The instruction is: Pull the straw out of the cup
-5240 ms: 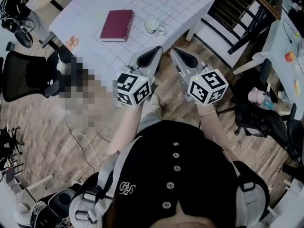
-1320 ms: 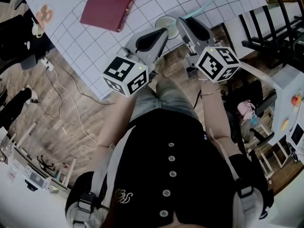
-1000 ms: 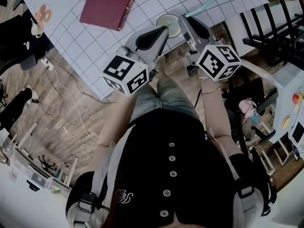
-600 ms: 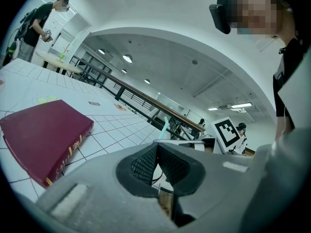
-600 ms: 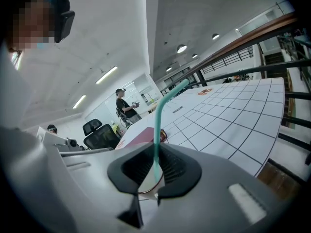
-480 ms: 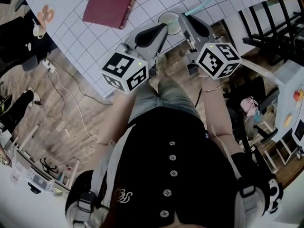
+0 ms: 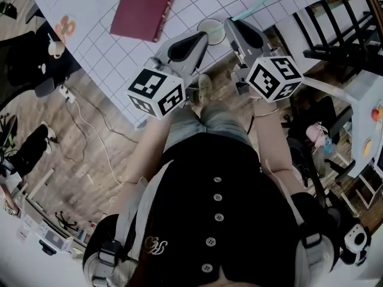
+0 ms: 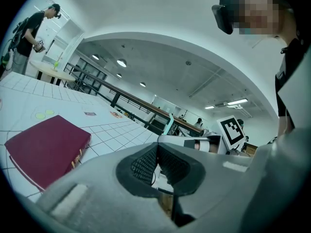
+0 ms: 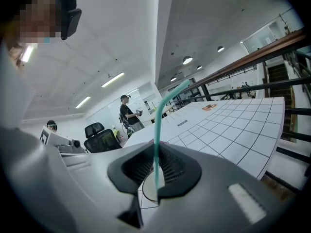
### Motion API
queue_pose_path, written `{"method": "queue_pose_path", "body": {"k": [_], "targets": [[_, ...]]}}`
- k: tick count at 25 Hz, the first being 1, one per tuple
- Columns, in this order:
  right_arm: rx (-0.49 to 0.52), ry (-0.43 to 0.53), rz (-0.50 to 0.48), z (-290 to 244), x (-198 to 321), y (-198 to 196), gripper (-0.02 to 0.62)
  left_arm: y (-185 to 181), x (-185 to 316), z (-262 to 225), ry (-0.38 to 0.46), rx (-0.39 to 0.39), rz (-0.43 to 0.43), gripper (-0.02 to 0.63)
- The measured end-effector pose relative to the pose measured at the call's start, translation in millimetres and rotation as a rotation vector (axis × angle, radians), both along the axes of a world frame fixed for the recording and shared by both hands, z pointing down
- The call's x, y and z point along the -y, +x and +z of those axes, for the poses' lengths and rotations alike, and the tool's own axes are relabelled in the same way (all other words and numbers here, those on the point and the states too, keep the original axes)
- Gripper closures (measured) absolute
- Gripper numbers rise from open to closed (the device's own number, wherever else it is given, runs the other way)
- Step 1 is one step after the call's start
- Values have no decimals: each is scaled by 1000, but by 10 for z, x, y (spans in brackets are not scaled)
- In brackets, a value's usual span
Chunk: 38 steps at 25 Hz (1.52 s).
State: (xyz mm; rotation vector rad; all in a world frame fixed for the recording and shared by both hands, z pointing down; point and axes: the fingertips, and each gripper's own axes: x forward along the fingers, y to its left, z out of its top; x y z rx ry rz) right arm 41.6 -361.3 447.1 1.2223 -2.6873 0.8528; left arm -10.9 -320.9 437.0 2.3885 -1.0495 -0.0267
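A white cup point(image 7: 210, 31) stands near the front edge of the gridded table point(image 7: 114, 52). My left gripper point(image 7: 202, 39) reaches its left rim, and its pads point(image 8: 146, 164) stand close together with a white strip of the cup between them. My right gripper point(image 7: 230, 24) has just been closing and is shut on the teal straw point(image 7: 251, 9). The straw point(image 9: 163, 115) runs up between the right gripper's point(image 9: 156, 171) pads. Its lower end hangs over the cup's point(image 9: 145, 192) mouth. The straw point(image 8: 168, 125) also shows past my left gripper point(image 8: 157, 161).
A dark red book point(image 7: 143, 11) lies on the table left of the cup, and orange scissors point(image 7: 63, 26) lie at the far left. Black chairs point(image 7: 338, 23) stand to the right. A person point(image 9: 127, 111) stands behind the table. Cables run over the wooden floor point(image 7: 90, 130).
Five seconds ago both grippers hung over the floor short of the table; now they are at the cup. Over the last second both have risen a little, the straw staying with the right one.
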Motion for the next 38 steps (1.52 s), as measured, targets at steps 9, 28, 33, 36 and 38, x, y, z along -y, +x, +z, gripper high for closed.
{"method": "queue_pose_path", "body": {"k": [9, 28, 33, 36, 38], "targets": [[23, 93, 42, -436, 12, 57, 565, -21, -5, -312, 72, 4, 8, 609], [-19, 265, 6, -1228, -36, 30, 563, -82, 107, -1068, 266, -6, 5, 609], [-30, 298, -11, -1352, -82, 12, 563, -98, 128, -1194, 300, -15, 5, 609], [-28, 321, -20, -1444, -107, 0, 565, -91, 151, -1254, 316, -17, 4, 609], [-30, 341, -26, -1517, -126, 0, 564, -83, 153, -1305, 328, -15, 4, 609]]}}
